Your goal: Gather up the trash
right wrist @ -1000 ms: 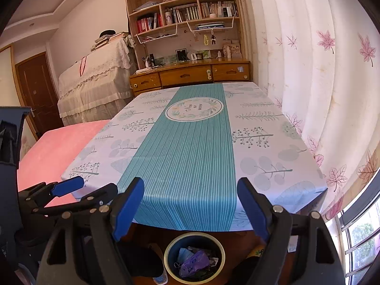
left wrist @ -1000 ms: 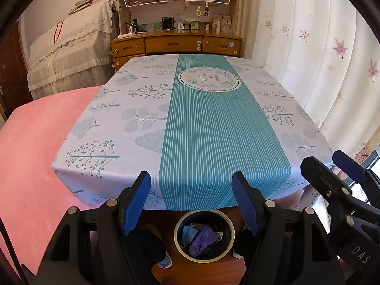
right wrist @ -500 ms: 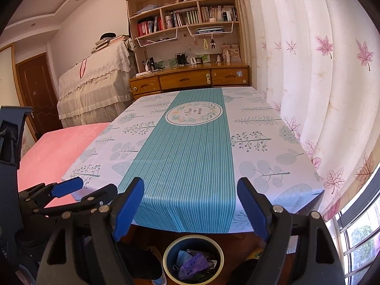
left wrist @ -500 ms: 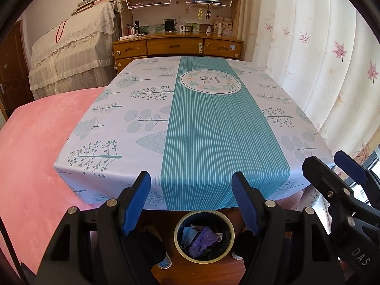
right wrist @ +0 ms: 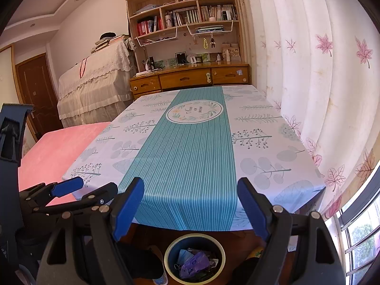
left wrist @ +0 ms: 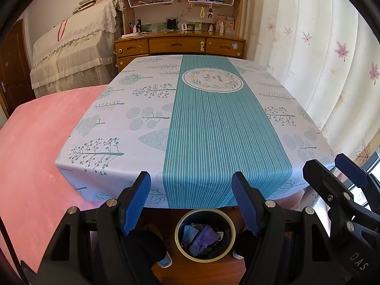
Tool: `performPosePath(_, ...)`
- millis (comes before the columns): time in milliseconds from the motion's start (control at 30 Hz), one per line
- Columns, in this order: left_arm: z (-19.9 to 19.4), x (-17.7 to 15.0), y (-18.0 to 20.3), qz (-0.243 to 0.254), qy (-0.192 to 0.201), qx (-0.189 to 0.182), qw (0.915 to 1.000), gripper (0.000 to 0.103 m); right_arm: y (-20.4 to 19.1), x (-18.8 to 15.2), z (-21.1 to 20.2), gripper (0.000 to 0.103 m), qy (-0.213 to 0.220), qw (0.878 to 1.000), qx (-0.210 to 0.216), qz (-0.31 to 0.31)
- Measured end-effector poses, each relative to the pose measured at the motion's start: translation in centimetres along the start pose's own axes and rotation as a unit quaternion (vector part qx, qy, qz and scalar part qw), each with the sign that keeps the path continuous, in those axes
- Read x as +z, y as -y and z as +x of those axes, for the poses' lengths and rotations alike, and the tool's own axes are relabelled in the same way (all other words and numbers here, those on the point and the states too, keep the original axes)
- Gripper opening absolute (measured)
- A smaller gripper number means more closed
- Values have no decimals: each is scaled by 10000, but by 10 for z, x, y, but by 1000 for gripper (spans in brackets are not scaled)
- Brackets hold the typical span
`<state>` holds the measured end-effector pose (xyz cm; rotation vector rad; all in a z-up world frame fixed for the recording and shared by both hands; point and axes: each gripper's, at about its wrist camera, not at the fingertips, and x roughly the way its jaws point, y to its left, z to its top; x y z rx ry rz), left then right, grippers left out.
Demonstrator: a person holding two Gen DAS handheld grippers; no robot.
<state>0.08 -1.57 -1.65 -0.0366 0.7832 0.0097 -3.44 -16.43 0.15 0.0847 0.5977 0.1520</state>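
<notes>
A round bin (left wrist: 178, 226) with a pale rim stands on the wooden floor below the table's near edge, holding a blue face mask (left wrist: 190, 233), a purple wrapper (left wrist: 205, 238) and other scraps. The same bin (right wrist: 168, 253) shows in the right wrist view. My left gripper (left wrist: 191, 182) hangs above it, open, with nothing between its blue pads. My right gripper (right wrist: 190, 190) is open and empty too, just to the right of the left one; its fingers (left wrist: 351, 173) show at the left view's right edge. The table (left wrist: 213, 123) under the teal and white cloth is bare.
A pink bed (left wrist: 30, 156) lies left of the table. A leaf-print curtain (left wrist: 315, 54) and a window (right wrist: 358, 235) run along the right. A wooden desk with drawers (left wrist: 178, 45) and bookshelves stands behind the table. The person's feet in dark trousers (left wrist: 147, 244) flank the bin.
Both views have tilted up a little, so the table and bin sit slightly lower in the frames. Both grippers keep the same opening.
</notes>
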Motion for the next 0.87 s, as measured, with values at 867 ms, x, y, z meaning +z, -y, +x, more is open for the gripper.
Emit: performPosePath(867,8,-7,0,-4,-258,-4,9997,69,-4,-13,2,81,-98,9999,-58,72)
